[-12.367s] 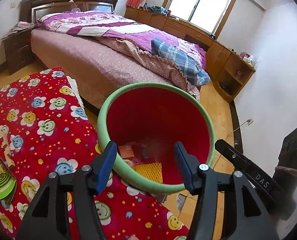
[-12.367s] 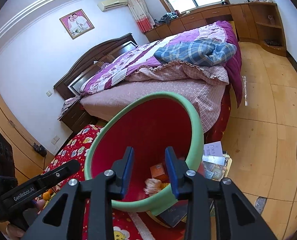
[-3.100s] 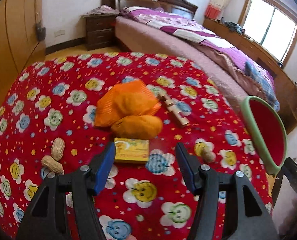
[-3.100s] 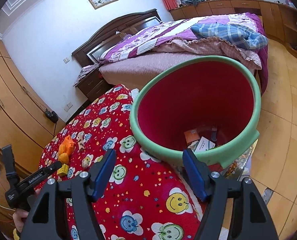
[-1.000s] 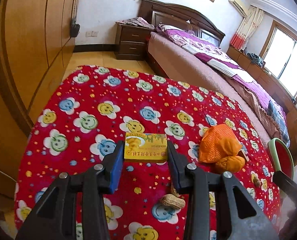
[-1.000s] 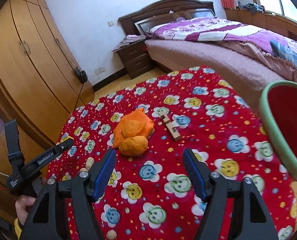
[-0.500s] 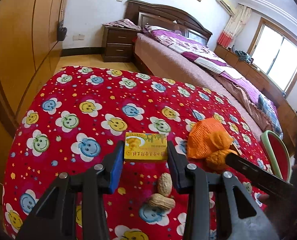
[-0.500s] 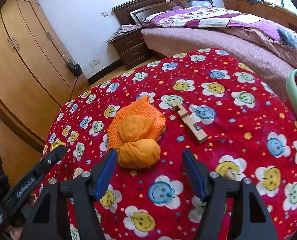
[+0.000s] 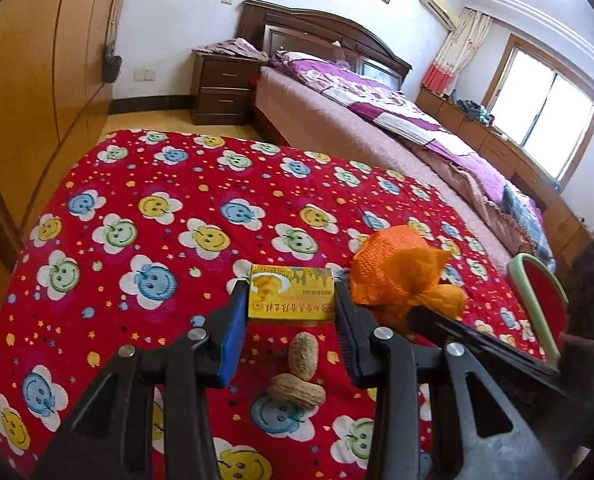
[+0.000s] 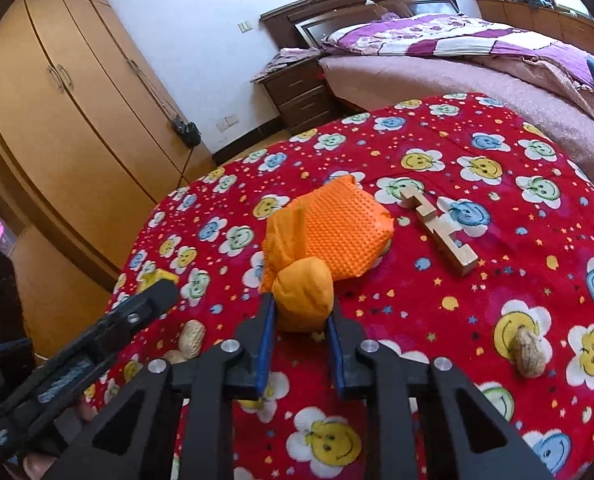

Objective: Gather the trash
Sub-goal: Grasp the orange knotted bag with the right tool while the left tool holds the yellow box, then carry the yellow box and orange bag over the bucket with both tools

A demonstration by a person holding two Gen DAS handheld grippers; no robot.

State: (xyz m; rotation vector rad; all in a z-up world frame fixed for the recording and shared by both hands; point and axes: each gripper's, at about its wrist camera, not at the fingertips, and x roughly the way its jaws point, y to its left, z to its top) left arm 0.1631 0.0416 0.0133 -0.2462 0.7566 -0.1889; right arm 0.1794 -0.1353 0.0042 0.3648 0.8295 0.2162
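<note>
Left hand-held gripper (image 9: 293,306): narrow, its blue pads pressed to both ends of a small yellow box (image 9: 291,293), held over the worktop (image 9: 145,184), which is draped in a red cloth printed with smiling flowers. Just behind its fingertips, two peanuts (image 9: 303,351) lie touching one another on the cloth. To its right, an orange mesh bag (image 9: 393,268), knotted into a smaller lump at its near end. Right hand-held gripper (image 10: 301,322): jaws closing, with that knotted lump of the orange mesh bag (image 10: 305,294) between the pads, which meet its sides. Ahead and to its right, a notched wooden block (image 10: 439,232) lies flat; nearer on its right, a single peanut (image 10: 529,352). Far right of the left hand-held gripper, a red bin with a green rim (image 9: 531,280) at the worktop's edge.
</note>
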